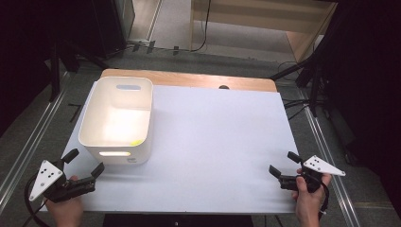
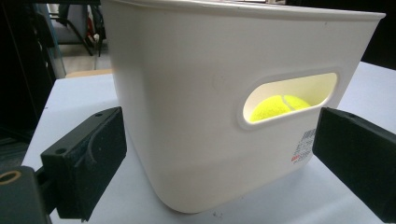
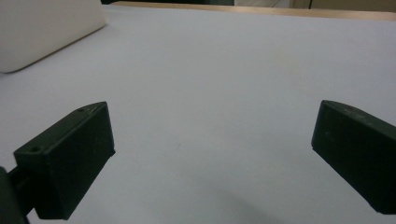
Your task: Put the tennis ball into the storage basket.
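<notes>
White sheeting covered the surface, with a wooden edge showing at the far side. On its left part stood a white plastic bin with rounded corners, a slot handle in each end wall and a barcode sticker low on the near wall. Inside lay a yellow-green tennis ball, seen through the near slot. The left gripper hung released just beside that wall, touching nothing. The right gripper hovered empty, jaws spread, well apart.

White bin, yellow-green tennis ball with white seam, white table sheet.
</notes>
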Demonstrator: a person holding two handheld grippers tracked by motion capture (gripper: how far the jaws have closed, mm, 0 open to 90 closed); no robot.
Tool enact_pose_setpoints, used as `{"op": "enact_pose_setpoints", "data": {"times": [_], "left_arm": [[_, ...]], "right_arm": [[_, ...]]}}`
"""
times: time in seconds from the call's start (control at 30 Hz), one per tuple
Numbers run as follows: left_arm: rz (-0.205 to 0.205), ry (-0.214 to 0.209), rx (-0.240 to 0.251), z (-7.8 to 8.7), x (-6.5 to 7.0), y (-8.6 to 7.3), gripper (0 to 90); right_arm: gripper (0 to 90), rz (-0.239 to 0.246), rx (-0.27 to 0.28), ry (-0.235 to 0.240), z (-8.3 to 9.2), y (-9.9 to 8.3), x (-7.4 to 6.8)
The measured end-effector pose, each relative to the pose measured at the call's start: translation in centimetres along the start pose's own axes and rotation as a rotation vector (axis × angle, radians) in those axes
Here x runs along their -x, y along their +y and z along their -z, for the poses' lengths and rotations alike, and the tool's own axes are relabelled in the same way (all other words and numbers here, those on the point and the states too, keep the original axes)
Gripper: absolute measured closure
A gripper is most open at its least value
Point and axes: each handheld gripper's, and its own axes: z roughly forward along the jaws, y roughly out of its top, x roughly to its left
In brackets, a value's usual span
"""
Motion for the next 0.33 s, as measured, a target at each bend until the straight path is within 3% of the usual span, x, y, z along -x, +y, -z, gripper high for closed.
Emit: {"op": "enact_pose_setpoints", "data": {"times": [0.23, 0.33], "left_arm": [[0.0, 0.004, -0.001, -0.01, 0.0, 0.0, 2.9], [-0.002, 0.006, -0.003, -0.05, 0.06, 0.0, 2.8]], "right_arm": [[0.0, 0.018, 0.004, -0.028, 0.28, -0.03, 0.15], [0.0, 0.015, 0.015, -0.016, 0.21, -0.01, 0.07]]}}
